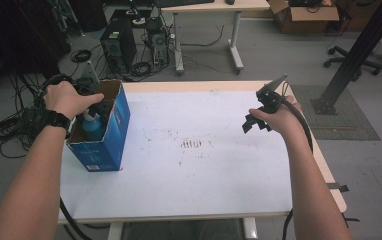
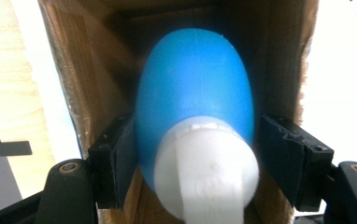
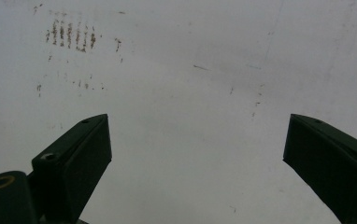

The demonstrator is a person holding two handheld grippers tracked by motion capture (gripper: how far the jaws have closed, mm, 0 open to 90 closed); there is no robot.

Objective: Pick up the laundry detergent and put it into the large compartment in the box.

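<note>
A blue bottle (image 2: 195,88) with a white cap (image 2: 207,172) stands inside an open blue cardboard box (image 1: 104,140) at the table's left side; the bottle (image 1: 93,127) shows through the box's open top. My left gripper (image 2: 195,140) reaches down into the box, its black pads (image 2: 118,163) pressed against both sides of the bottle just above the cap. My right gripper (image 1: 253,124) hovers over the right half of the white table (image 1: 204,190). In its own view the right gripper (image 3: 195,140) is open with nothing between the jaws.
Brown smudges (image 1: 194,144) mark the table's middle, and these smudges (image 3: 71,35) appear again in the right gripper view. Beyond the far edge stand computer towers (image 1: 119,45), cables, another desk (image 1: 214,7) and a cardboard box (image 1: 304,15). A black post (image 1: 354,50) rises at right.
</note>
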